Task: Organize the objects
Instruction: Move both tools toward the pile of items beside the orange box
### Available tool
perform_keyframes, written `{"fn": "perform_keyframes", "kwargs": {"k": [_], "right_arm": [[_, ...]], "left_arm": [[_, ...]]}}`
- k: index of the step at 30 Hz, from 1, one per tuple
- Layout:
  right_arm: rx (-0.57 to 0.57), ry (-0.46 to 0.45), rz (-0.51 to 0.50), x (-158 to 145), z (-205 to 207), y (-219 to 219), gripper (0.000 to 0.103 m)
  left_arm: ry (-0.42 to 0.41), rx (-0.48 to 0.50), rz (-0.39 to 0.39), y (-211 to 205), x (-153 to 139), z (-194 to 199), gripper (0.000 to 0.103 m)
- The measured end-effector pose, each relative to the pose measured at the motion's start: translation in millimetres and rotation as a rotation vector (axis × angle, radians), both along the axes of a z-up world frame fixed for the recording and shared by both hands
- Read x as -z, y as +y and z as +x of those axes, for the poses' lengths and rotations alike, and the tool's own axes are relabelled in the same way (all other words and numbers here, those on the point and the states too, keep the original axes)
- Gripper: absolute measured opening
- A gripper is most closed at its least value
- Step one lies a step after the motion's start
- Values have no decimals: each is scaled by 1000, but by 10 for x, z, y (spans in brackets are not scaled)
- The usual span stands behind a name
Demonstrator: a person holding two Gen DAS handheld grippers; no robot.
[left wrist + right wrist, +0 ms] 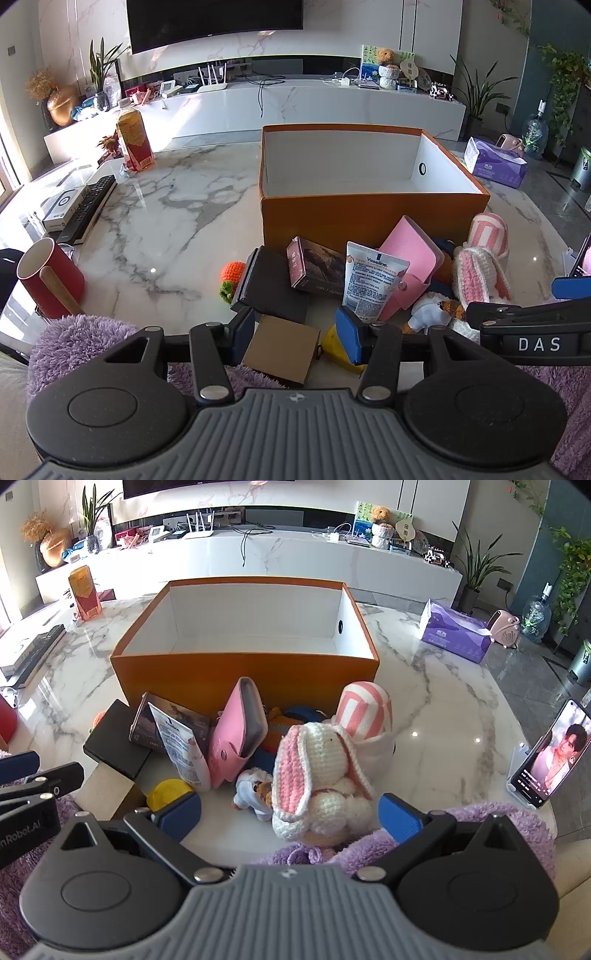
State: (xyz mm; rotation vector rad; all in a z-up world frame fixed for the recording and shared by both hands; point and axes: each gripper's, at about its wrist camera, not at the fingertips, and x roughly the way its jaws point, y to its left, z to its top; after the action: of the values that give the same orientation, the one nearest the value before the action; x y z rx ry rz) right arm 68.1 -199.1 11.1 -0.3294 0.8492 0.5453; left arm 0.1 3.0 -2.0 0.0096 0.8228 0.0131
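Observation:
An open, empty orange box [369, 218] [184, 679] stands on the marble table. A pile lies in front of it: black box [273, 288], dark book [317, 269], Vaseline tube [369, 280] [184, 753], pink wallet [410, 266] [236, 738], crochet rabbit [321, 771] [480, 273], striped pink cup [365, 709], small brown carton [280, 349], yellow item [168, 792], crochet carrot [231, 277]. My left gripper [297, 334] is open, its pads either side of the brown carton. My right gripper [291, 812] is open, wide around the rabbit.
A red mug [48, 277], remote [88, 210] and drink bottle [135, 140] sit on the left. A purple tissue pack [458, 631] and a phone on a stand [550, 757] sit on the right. Purple fluffy cloth [81, 336] lies at the near edge.

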Motion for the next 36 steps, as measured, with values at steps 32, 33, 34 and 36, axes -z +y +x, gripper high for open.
{"fn": "perform_keyframes", "kwargs": {"k": [32,33,34,36], "right_arm": [[-15,8,-10,19,-17,3,102],[-17,10,-10,21,-19,7,102],[-18,11,-9,23,-22,11,102],[-21,10,-10,26,-30,21,102]], "left_arm": [[20,-7,-4,6,20,5,58],[20,-7,-4,5,20,5,58],[21,-8,-5,7,23,6,58],[24,-8,-6,8,28,5,58]]}}
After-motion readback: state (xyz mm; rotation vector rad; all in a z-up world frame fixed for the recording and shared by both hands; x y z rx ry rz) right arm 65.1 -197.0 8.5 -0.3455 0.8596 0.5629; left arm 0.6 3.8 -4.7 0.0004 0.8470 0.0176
